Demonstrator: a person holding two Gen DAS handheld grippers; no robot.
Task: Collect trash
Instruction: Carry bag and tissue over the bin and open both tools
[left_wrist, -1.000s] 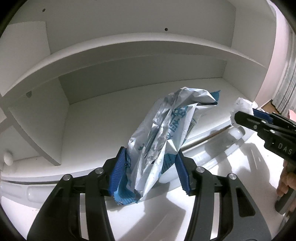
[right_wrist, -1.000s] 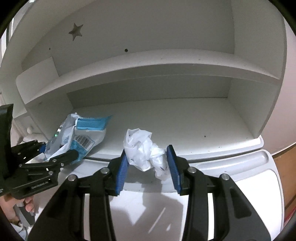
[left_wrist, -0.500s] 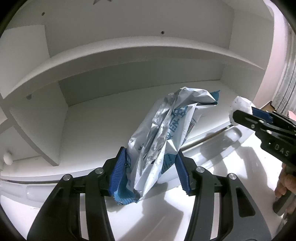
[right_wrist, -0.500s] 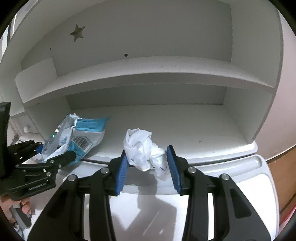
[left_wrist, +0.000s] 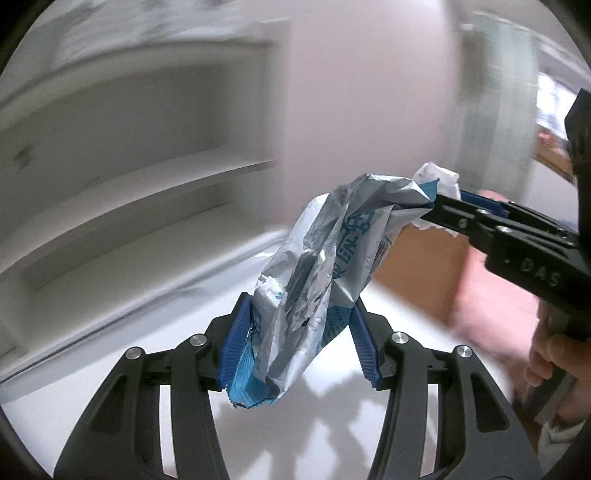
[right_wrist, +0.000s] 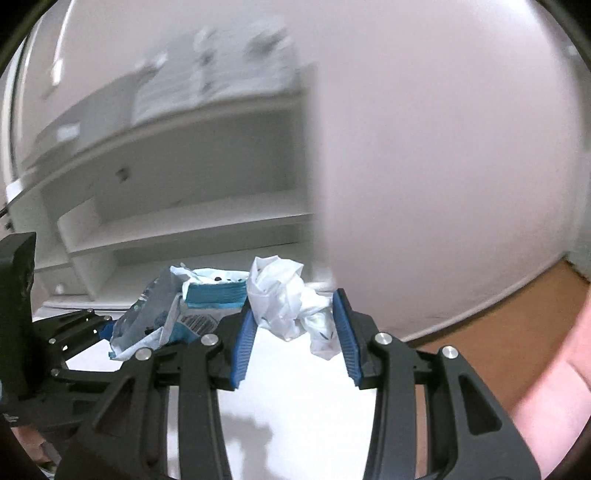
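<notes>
My left gripper (left_wrist: 301, 341) is shut on a crumpled silver and blue snack wrapper (left_wrist: 332, 258), held up above the white desk top. The wrapper also shows in the right wrist view (right_wrist: 166, 314), left of my right gripper. My right gripper (right_wrist: 293, 334) is shut on a crumpled white paper wad (right_wrist: 288, 299). In the left wrist view the right gripper (left_wrist: 465, 218) sits at the right, its wad (left_wrist: 439, 181) just behind the wrapper's top. Both views are motion-blurred.
A white shelf unit (left_wrist: 129, 166) stands to the left, also seen in the right wrist view (right_wrist: 177, 192). A pale pink wall (right_wrist: 443, 166) fills the right. A brown floor (right_wrist: 517, 314) lies beyond the white desk top (right_wrist: 295, 406).
Both grippers have swung right, away from the shelf, carrying their trash. The pink wall and brown floor have come into view, and the two grippers are closer together.
</notes>
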